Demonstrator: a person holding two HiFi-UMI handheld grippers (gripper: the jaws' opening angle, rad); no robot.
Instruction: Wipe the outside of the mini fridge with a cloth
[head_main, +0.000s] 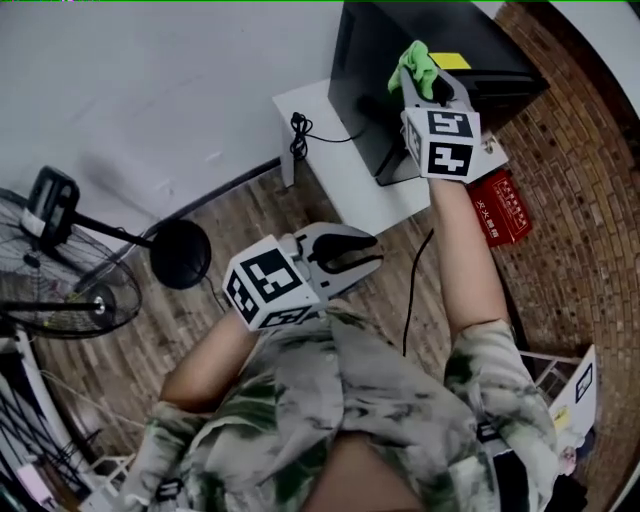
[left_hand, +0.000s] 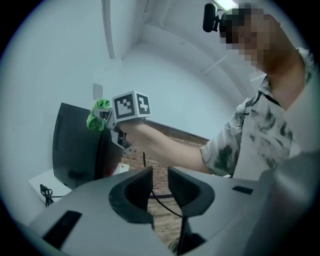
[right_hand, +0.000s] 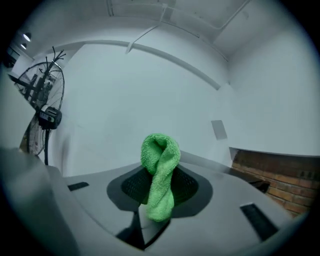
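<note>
Where head view shows fridge (head_main: 365, 70), right tool (right_hand: 160, 189) clamps cloth (right_hand: 160, 165), left tool (left_hand: 160, 186) narrowly apart

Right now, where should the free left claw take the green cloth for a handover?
Probably the folded loop of the green cloth standing proud of the right claw, coming from beyond its tips; the rest is pinched between its jaws.
</note>
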